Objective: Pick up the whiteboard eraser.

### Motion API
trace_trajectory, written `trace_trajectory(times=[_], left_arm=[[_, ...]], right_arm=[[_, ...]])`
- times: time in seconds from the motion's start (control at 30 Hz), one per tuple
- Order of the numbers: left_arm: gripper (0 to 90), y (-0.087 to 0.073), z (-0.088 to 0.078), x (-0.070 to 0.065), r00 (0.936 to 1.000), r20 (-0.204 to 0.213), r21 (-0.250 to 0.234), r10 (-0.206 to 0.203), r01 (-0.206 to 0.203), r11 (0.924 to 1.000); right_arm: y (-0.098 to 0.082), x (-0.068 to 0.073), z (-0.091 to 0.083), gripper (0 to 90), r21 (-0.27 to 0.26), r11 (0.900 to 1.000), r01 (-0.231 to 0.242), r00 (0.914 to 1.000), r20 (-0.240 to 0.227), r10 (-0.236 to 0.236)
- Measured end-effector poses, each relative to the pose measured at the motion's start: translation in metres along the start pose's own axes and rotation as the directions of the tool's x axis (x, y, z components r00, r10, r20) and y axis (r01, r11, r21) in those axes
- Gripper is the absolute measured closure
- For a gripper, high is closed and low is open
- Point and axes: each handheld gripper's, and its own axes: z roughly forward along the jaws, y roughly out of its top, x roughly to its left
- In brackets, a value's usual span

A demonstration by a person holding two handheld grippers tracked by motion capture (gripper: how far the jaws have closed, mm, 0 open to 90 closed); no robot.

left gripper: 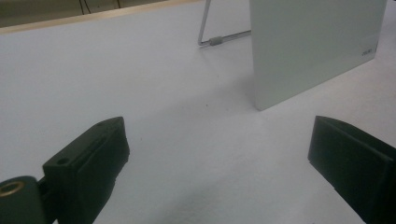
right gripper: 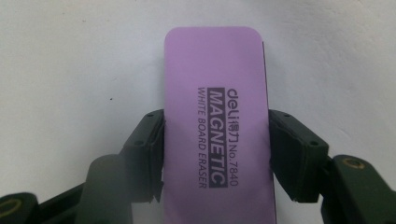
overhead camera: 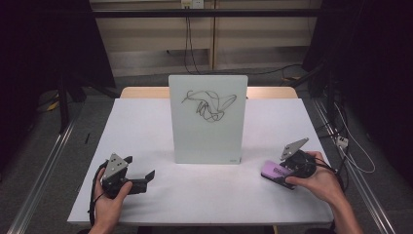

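Note:
A small whiteboard (overhead camera: 208, 118) stands upright on a wire stand in the middle of the table, with a black scribble (overhead camera: 209, 104) on its upper half. At the right lies a purple magnetic whiteboard eraser (right gripper: 215, 116), flat on the table (overhead camera: 146, 126). My right gripper (right gripper: 215, 154) points down over it, and both pads press the eraser's long sides. In the high view the eraser (overhead camera: 273, 170) pokes out left of the right gripper (overhead camera: 287, 168). My left gripper (overhead camera: 141, 178) rests at the front left, jaws wide apart with nothing between them; its view shows the whiteboard's lower corner (left gripper: 313, 51).
The white table covering ends at a wooden strip (overhead camera: 141, 92) along the far edge. Dark curtains and metal floor rails flank the table. Cables (overhead camera: 346, 146) trail on the floor to the right. The whiteboard's wire stand (left gripper: 215, 39) reaches out behind it.

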Motion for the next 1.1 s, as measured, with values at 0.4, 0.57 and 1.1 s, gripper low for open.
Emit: trace_trajectory(times=[0.4,0.57,1.1], left_arm=[[4.8,0.000,0.000,0.000,1.0000,0.000,0.001,0.003,-0.003,1.0000],[4.8,0.000,0.000,0.000,1.0000,0.001,-0.001,0.003,-0.003,1.0000],[4.9,-0.003,0.003,0.003,1.0000,0.001,0.013,-0.008,0.008,0.9999]], right_arm=[[0.004,0.004,-0.001,41.5,-0.020,1.000,-0.023,0.9997,0.007,0.023],[0.007,0.005,-0.006,41.6,-0.078,0.996,-0.042,0.9989,0.020,0.043],[0.015,0.008,-0.011,41.6,-0.240,0.964,-0.116,0.9928,0.003,0.120]])
